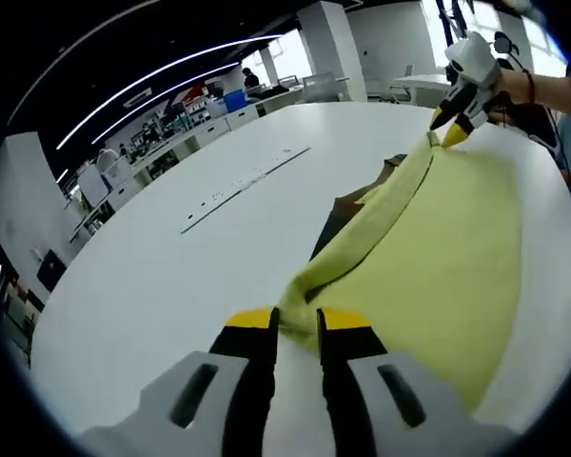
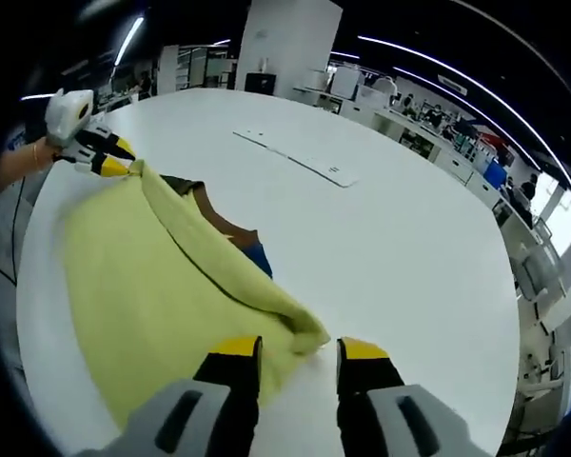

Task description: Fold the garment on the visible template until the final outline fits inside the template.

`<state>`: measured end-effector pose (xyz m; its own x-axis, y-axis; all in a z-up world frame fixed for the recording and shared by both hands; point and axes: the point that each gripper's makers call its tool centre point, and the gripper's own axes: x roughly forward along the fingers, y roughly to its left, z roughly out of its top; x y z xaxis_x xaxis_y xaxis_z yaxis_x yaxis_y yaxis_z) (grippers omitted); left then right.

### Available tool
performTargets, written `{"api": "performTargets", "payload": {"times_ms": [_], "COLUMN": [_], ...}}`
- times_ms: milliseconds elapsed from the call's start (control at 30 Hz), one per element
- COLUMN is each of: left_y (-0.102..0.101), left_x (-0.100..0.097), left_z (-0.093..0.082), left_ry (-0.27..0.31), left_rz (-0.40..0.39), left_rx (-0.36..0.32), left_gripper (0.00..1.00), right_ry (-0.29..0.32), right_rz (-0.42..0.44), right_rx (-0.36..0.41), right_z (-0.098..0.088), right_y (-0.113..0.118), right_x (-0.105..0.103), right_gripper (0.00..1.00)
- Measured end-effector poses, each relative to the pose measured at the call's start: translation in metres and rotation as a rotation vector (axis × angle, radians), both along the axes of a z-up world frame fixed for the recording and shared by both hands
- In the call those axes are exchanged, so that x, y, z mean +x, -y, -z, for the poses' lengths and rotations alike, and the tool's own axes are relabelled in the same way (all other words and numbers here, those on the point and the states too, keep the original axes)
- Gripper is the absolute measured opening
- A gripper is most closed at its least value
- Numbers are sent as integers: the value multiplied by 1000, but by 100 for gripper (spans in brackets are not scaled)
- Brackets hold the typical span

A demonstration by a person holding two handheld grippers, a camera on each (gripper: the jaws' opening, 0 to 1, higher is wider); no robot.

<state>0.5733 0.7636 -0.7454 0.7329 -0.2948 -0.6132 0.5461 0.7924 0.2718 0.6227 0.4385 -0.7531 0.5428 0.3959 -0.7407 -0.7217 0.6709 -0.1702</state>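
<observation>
Left gripper view: both tongs (image 1: 297, 324) (image 2: 298, 350) pinch the yellow garment (image 1: 438, 248) over a white table (image 1: 171, 276).

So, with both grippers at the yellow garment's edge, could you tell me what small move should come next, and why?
Probably carry the held edge across and lay it flat. The left gripper pinches one end of the yellow garment and the right gripper its other end, so the edge is lifted in a rolled ridge. A brown piece and a blue bit lie beyond it.
</observation>
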Motion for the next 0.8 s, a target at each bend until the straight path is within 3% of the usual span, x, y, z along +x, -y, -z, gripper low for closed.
{"api": "performTargets", "payload": {"times_ms": [233,333,433,600,667,800], "left_y": [0,-4,-1,1,1,-4], "left_x": [5,4,-3,-7,-8,-5], "left_z": [7,1,-5,2,4,9], "left_ry": [-10,19,36,18,11,2], "left_rz": [11,1,13,37,39,36], "left_rx": [29,71,48,77,73,86], "left_gripper": [11,6,4,4,4,7], "right_ry": [-1,-9,9,37,43,14], "right_rz": [-19,7,14,9,-10,-19], "right_rx": [-3,35,42,54,94,89], "right_z": [6,3,-4,-12,-13,-2], "right_y": [0,1,2,-3,-11,-14], "right_x": [3,6,3,-1,-1,0], "right_gripper": [23,19,18,16,16,15]}}
